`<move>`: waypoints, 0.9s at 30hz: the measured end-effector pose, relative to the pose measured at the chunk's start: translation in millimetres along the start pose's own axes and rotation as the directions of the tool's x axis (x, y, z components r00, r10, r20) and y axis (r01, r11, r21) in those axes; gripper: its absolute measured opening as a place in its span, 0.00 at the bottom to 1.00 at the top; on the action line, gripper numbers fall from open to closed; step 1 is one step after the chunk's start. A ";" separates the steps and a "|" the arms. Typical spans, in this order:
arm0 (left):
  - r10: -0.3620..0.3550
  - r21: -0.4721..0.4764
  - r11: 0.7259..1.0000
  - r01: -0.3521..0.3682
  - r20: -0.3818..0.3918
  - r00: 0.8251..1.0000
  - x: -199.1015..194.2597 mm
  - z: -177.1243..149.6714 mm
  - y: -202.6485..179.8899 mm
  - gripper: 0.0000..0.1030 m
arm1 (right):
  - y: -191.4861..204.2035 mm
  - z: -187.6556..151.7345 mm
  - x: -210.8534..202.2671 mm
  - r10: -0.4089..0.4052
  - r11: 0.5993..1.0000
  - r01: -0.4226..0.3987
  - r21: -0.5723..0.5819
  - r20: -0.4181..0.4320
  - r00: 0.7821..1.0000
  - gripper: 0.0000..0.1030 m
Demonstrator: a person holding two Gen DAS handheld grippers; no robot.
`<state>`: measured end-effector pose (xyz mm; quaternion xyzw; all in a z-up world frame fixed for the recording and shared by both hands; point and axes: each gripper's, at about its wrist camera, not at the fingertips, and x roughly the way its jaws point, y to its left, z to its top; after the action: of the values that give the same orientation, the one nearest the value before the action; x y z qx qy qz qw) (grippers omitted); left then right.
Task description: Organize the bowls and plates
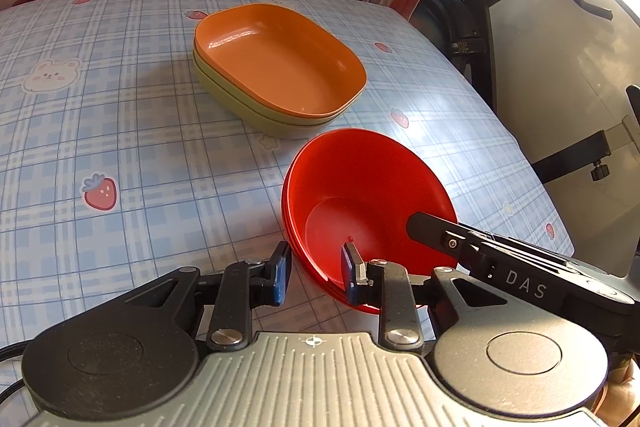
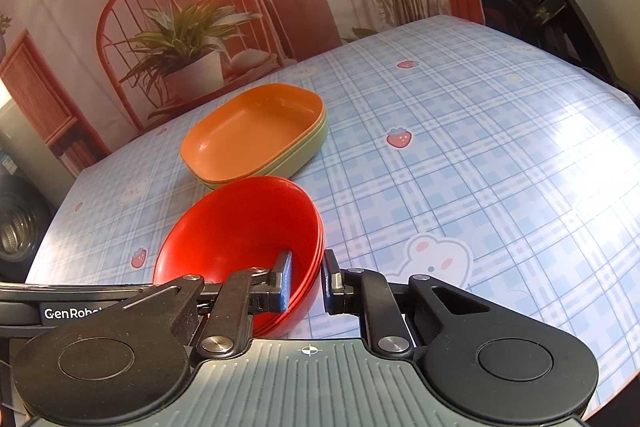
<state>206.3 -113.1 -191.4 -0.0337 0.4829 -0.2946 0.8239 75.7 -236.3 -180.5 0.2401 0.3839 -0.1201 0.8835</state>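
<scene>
A stack of red bowls [image 1: 360,195] [image 2: 240,227] sits near me on the blue plaid tablecloth [image 1: 120,115]. My left gripper [image 1: 316,267] straddles the stack's left rim, one pad inside and one outside, pinching it. My right gripper [image 2: 308,275] is shut on the opposite rim in the same way; one of its fingers [image 1: 424,223] shows inside the bowl in the left wrist view. Just beyond the bowls, an orange rectangular dish [image 1: 280,59] [image 2: 252,131] lies nested in a green one [image 1: 240,103].
The table's right edge [image 1: 532,163] drops off beside a black exercise machine [image 1: 476,39]. A printed backdrop [image 2: 180,27] of a chair and plants hangs behind the table. A washing machine drum [image 2: 16,227] shows past the left edge.
</scene>
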 end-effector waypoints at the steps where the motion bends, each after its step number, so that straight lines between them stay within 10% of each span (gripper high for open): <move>1: -0.002 0.002 1.000 0.002 0.003 1.000 -0.8 0.3 -0.1 0.27 | 0.1 1.0 -1.0 0.000 1.000 0.000 0.000 0.004 1.000 0.13; 27: 0.021 0.042 0.999 -0.029 0.175 0.984 -31.3 112.8 11.5 0.28 | 46.5 140.9 29.5 0.087 0.996 -0.085 -0.019 0.138 0.987 0.13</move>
<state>292.2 -113.3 -111.1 -0.0348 0.4027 -0.2908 0.8672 201.5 -270.1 -103.6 0.2420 0.3118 -0.0956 0.9138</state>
